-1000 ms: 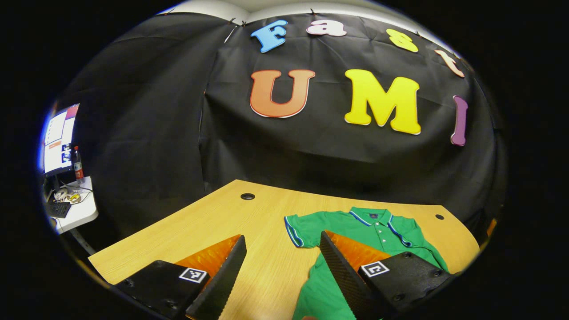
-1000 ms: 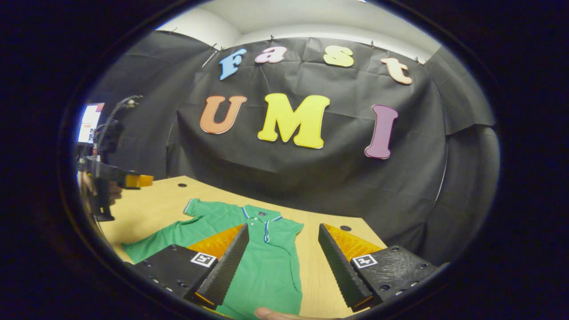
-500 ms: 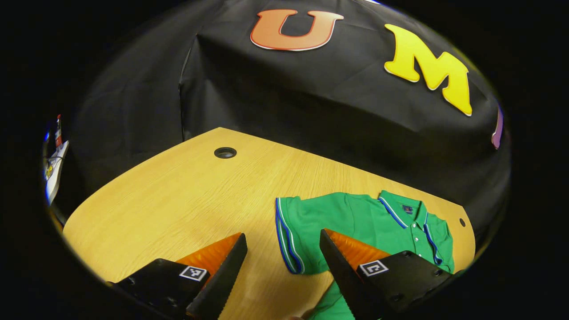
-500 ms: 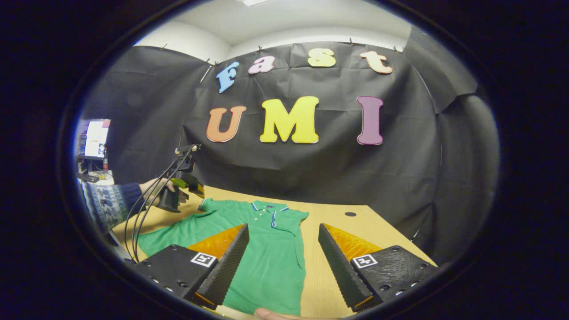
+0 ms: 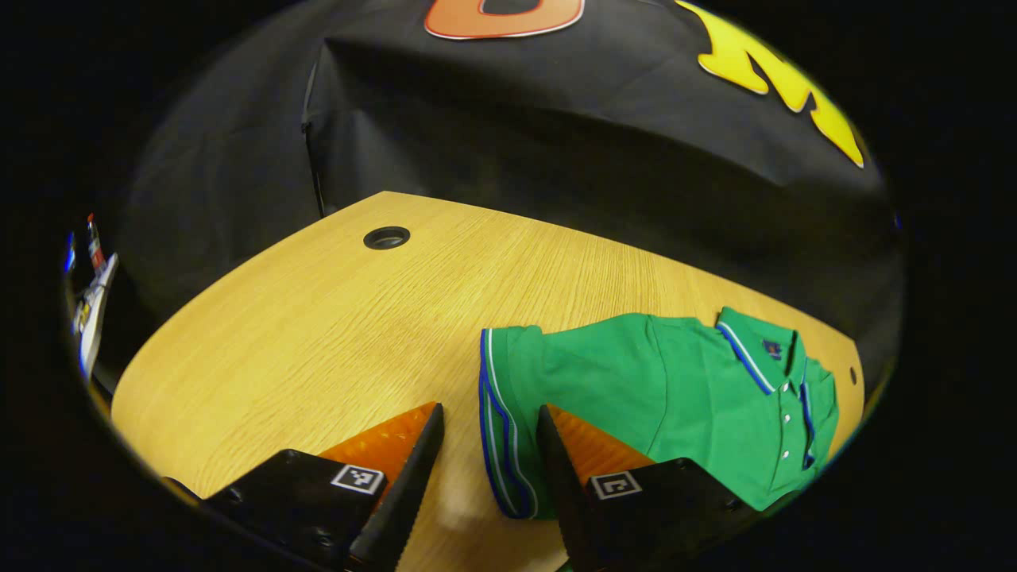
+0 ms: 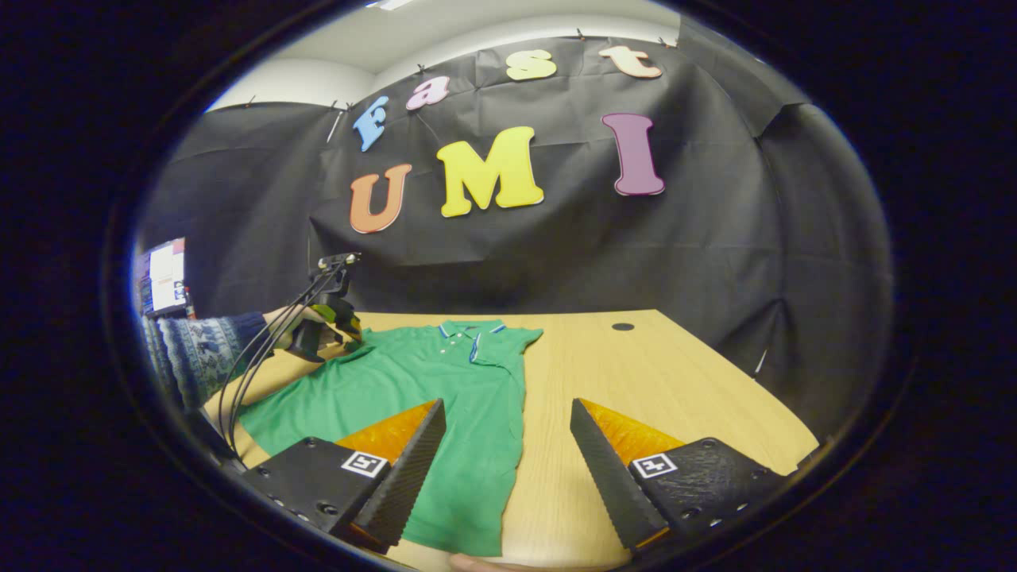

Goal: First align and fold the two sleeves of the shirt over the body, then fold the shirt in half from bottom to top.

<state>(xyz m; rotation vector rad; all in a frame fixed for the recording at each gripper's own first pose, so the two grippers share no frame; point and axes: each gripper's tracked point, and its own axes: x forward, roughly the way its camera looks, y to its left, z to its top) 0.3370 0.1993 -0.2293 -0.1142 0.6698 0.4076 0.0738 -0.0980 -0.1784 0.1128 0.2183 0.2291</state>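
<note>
Now the left hand-held gripper (image 5: 485,477) sits low at the shirt's sleeve (image 5: 508,413), fingers apart with the striped cuff between them.
Its right finger (image 5: 556,461) lies over the sleeve cloth and its left finger (image 5: 413,469) over bare desk (image 5: 318,318); whether either presses the cuff I cannot tell. Beyond its tips the green shirt (image 5: 675,397) lies flat on the desk, collar (image 5: 755,357) off to the right, and a round hole (image 5: 386,237) in the desk sits ahead to the left. The right hand-held gripper (image 6: 504,469) has its fingers wide apart with nothing between them, above the shirt's lower edge, its left finger (image 6: 405,469) over the cloth, its right one over bare wood. Far ahead to its left, a patterned sleeve (image 6: 199,353) and a hand hold the other gripper at the shirt's far shoulder.
</note>
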